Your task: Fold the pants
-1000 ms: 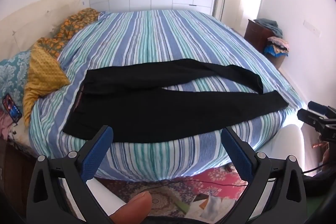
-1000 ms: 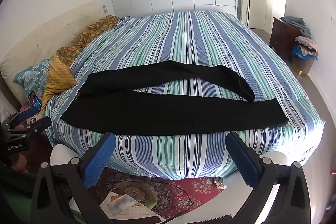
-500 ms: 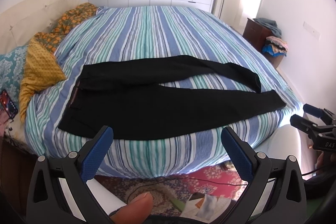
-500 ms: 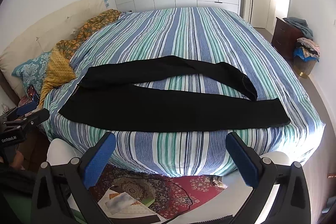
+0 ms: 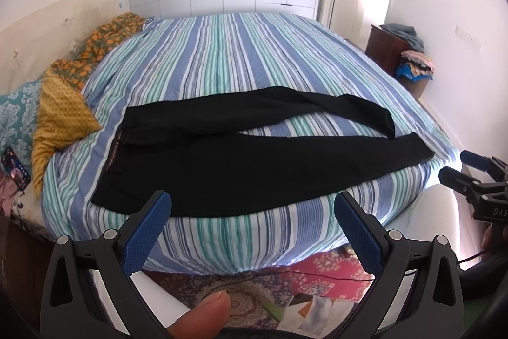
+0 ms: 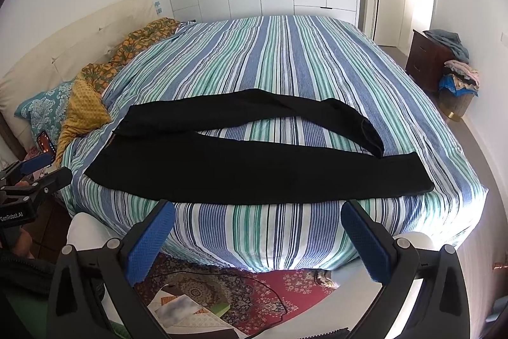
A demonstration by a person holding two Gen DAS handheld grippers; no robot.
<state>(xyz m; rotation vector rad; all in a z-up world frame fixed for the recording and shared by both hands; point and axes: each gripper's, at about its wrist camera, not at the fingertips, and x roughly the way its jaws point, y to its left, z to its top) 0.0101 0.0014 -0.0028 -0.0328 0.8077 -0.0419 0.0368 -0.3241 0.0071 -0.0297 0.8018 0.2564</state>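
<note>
I have both claws held off the near edge of the bed [image 5: 222,59], and neither one is touching anything. My left gripper [image 5: 253,213] has its blue pads spread wide with nothing between them; its near-left pad lines up in the picture with the near hem of the black pants [image 5: 254,161], just below the waistband corner, but the tool itself sits out over the rug [image 5: 324,266], short of the mattress. My right gripper [image 6: 257,221] is spread just as wide and empty, with the pants [image 6: 254,170] ahead of it and slightly above in its view. The pants lie flat across the striped cover near the bed's front edge, waistband toward the pillows [image 6: 44,110] on the left and both legs running right. The far leg curves and its cuff rests on the near leg close to that leg's end. A thumb [image 5: 203,318] shows at the bottom of the left view.
</note>
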